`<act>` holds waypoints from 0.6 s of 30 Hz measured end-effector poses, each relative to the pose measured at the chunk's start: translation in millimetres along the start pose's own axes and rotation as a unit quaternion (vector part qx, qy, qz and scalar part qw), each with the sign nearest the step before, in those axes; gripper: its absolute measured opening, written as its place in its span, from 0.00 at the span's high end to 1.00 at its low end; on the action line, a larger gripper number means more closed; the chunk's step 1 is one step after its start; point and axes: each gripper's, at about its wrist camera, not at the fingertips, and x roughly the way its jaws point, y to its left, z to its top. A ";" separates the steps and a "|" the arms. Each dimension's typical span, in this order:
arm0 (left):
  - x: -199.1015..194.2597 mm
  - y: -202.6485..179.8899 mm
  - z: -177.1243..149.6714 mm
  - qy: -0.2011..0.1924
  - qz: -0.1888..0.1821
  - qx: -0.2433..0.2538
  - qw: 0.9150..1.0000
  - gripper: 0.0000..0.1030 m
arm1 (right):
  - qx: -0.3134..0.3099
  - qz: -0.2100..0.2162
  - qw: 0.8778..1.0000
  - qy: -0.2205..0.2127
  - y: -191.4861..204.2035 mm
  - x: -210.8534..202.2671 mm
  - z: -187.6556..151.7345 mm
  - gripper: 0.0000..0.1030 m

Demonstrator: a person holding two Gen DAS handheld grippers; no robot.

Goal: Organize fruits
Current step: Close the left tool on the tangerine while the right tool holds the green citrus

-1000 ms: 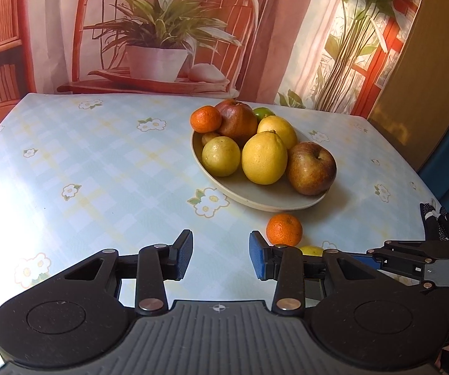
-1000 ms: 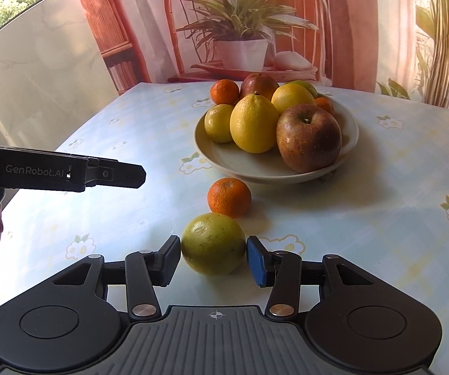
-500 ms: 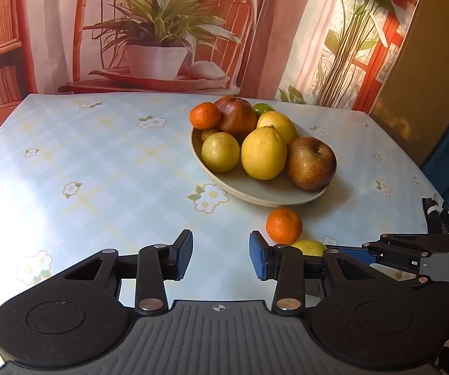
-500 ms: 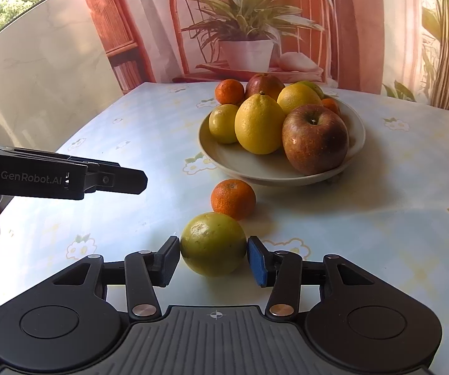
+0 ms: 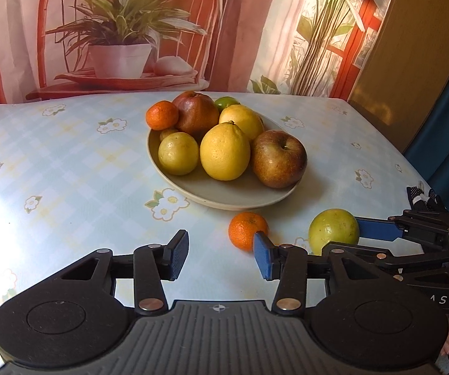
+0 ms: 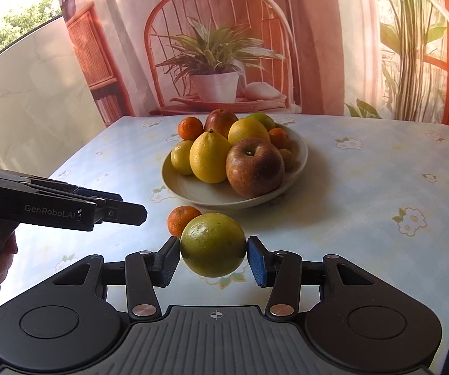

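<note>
Right gripper: pinches green citrus, lifted; next, plate. Left gripper: jaws opening, empty, nearing tangerine.

The worktop wears a smooth, faintly glossy flowered cloth; the bowl looks matt ceramic; the lemon has dimpled peel; the apple is speckled, dull-shining; the fingers carry ribbed blue pads on matt black plastic.
</note>
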 end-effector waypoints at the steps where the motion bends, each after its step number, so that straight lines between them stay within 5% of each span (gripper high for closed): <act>1: 3.9 -3.0 0.6 0.002 -0.003 0.003 1.000 0.53 | 0.002 -0.003 1.000 -0.003 -3.0 -2.1 0.1 0.58; 18: 49.2 -27.0 7.6 0.019 -0.004 0.032 0.999 0.53 | 0.030 -0.019 0.999 -0.013 -29.3 -10.1 -9.9 0.58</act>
